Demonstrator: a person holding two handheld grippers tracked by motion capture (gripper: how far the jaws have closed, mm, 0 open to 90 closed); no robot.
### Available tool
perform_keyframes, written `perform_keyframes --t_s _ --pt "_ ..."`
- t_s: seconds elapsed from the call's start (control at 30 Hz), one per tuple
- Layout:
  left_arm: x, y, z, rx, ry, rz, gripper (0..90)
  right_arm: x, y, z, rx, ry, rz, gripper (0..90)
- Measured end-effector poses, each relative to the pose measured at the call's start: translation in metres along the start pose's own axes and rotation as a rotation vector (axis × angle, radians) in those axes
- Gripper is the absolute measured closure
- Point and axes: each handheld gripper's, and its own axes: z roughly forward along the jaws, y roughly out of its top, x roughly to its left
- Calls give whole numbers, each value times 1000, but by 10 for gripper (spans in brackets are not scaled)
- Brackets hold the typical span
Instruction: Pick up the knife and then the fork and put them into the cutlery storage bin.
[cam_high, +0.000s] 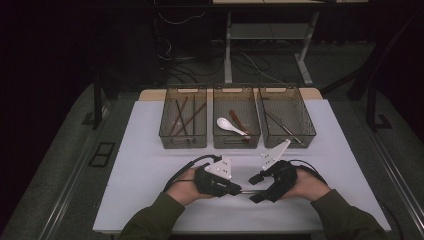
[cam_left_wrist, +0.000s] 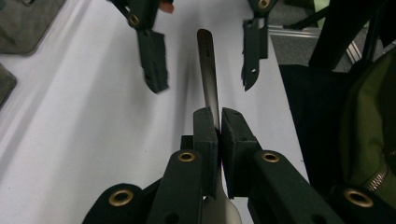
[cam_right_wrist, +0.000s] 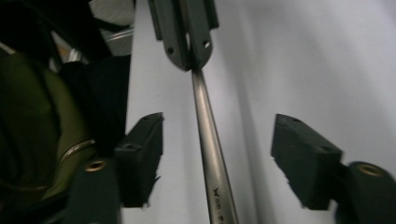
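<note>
A steel utensil (cam_left_wrist: 208, 70) with a long flat handle is pinched in my left gripper (cam_left_wrist: 218, 128), whose jaws are shut on its middle; the wider end shows below the jaws. In the high view the utensil (cam_high: 247, 191) bridges the two grippers low over the white table's front. My left gripper (cam_high: 235, 189) holds it from the left. My right gripper (cam_right_wrist: 219, 158) stands open, one finger on each side of the handle (cam_right_wrist: 208, 135), not touching it. The right gripper (cam_high: 256, 187) faces the left one almost tip to tip.
Three clear smoky bins stand in a row at the table's back: the left bin (cam_high: 183, 141) with brown chopsticks, the middle bin (cam_high: 236, 141) with a white spoon (cam_high: 229, 125) and a brown one, the right bin (cam_high: 286, 141) with metal cutlery. The table's front edge (cam_high: 210, 231) is near.
</note>
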Motion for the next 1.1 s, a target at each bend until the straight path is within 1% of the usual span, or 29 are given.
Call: perform_keyframes --t_s 0.03,0.07,0.1,0.17,0.2,0.23,0.27,0.3,0.33,0.4,0.43,0.47,0.5,0.57,0.6,0.67,0.8,0.87,0.97,1.0,1.1 --pt "-1 0 0 1 -4 -3 847 1 0 1 14 8 2 435" --pt "-2 1 1 -2 -3 4 847 1 0 2 18 14 -6 474" --pt "-3 1 1 1 -2 12 847 1 0 3 26 25 -4 508" --pt "-5 2 2 -1 -4 13 846 2 0 5 42 31 -5 561" --pt "-6 2 2 -1 -7 10 846 3 -1 6 48 37 -2 594" --pt "-6 2 2 -2 -10 15 847 4 -1 7 49 49 13 623" --pt "-7 3 2 -1 -11 16 847 4 -1 8 54 53 12 651" --pt "-7 3 3 3 -10 18 847 2 -2 9 68 48 -13 688" --pt "-7 3 3 7 -7 19 846 2 -2 11 75 53 -11 716" --pt "-6 2 4 10 -7 18 846 2 -2 12 77 71 -28 779" --pt "-6 2 4 3 -6 15 846 3 -1 12 82 68 -27 789" --pt "-5 2 3 0 -11 18 848 3 -1 13 88 73 -36 810" --pt "-5 2 2 -11 -5 13 859 4 -1 14 96 71 -46 844" --pt "-5 2 2 -3 -8 9 866 5 -1 16 103 75 -58 856" --pt "-5 1 3 -5 -9 4 865 5 -1 16 105 65 -63 858" --pt "-4 0 4 -3 -14 8 864 5 -1 16 111 65 -67 860" --pt "-4 -1 6 -11 -18 -4 853 5 -1 16 118 69 -66 860" --pt "-3 -2 5 -21 -17 -16 819 4 -1 15 112 63 -70 860" --pt "-3 -3 4 -27 -4 -26 765 4 -1 14 114 57 -63 860" --pt "-2 -3 3 -40 1 -33 746 5 -2 14 114 59 -57 860" --pt "-1 -5 0 -58 8 -51 674 3 -3 14 122 40 -65 860"
